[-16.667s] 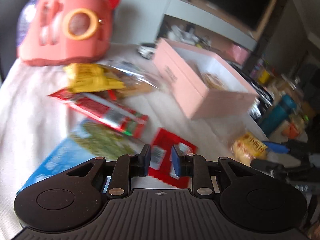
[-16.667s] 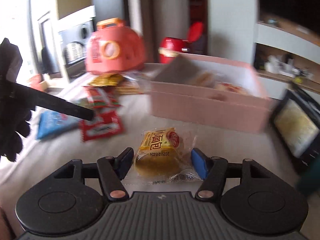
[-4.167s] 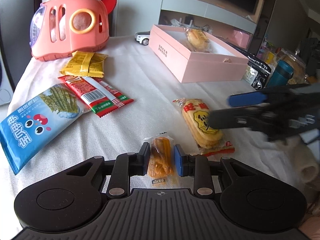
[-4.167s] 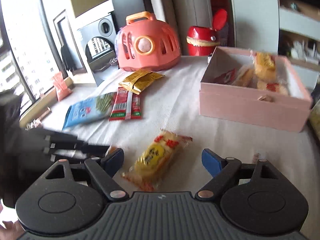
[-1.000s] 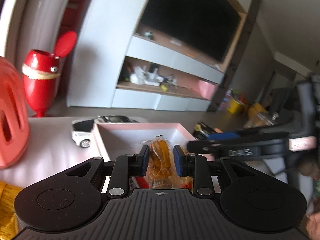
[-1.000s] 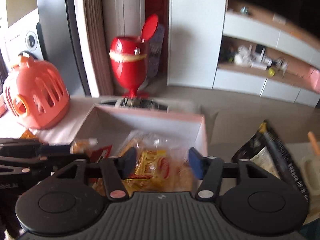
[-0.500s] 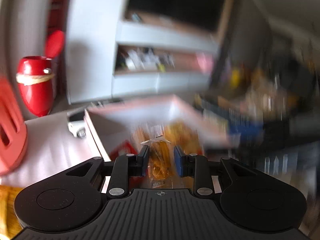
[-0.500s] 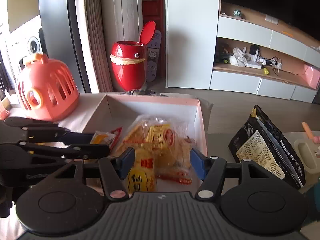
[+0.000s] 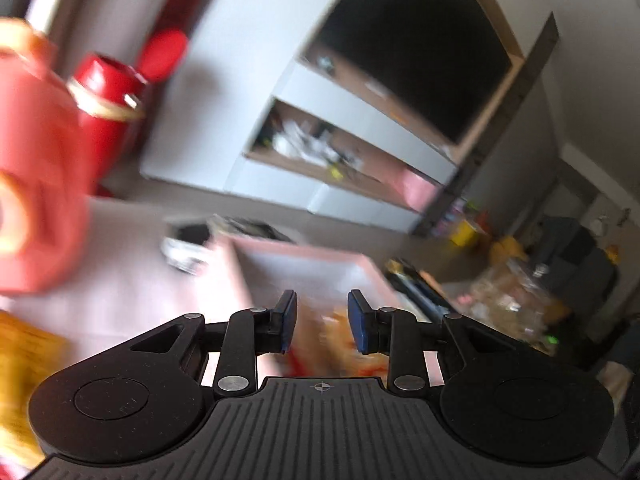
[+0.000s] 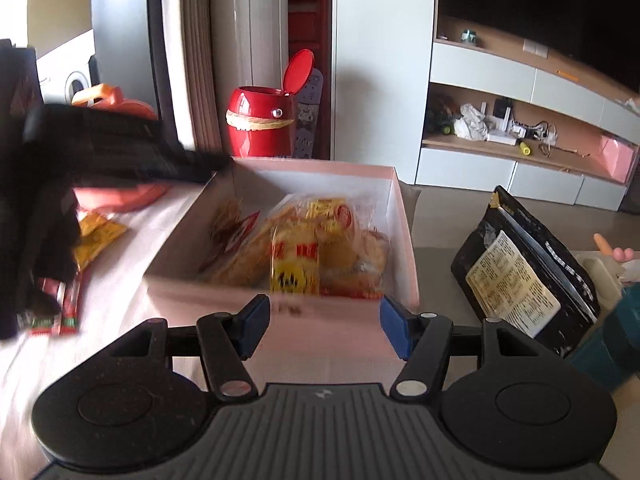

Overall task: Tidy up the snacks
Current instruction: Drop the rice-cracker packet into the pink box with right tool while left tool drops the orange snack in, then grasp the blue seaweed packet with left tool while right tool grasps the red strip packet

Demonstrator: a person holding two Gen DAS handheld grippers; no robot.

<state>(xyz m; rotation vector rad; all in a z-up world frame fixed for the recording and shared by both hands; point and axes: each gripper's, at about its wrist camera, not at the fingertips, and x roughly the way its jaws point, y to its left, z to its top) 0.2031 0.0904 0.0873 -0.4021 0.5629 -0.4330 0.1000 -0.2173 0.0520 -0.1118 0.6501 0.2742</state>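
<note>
The pink box [image 10: 280, 312] stands open on the white tablecloth, and its far rim [image 9: 304, 254] shows blurred in the left wrist view. Inside lie a yellow-and-red cracker packet [image 10: 296, 268], other wrapped cakes [image 10: 352, 256] and a small orange snack [image 10: 228, 216] beside a red packet. My right gripper [image 10: 325, 322] is open and empty, just in front of the box's near wall. My left gripper [image 9: 322, 318] is open with nothing between its pads, above the box's left side. It shows in the right wrist view as a dark blur [image 10: 120, 152] by the box's far left corner.
A coral toy carrier [image 9: 36, 200] and a red lidded bin [image 10: 260, 124] stand behind the box, with a toy car [image 9: 184, 252] near them. A yellow packet [image 10: 100, 236] and a red packet [image 10: 60, 312] lie left of the box. A black bag [image 10: 520, 272] and a teal bottle [image 10: 608, 352] stand on the right.
The orange snack has left my left gripper's pads, and that gripper has swung left. My right gripper has drawn back from over the box to its near wall.
</note>
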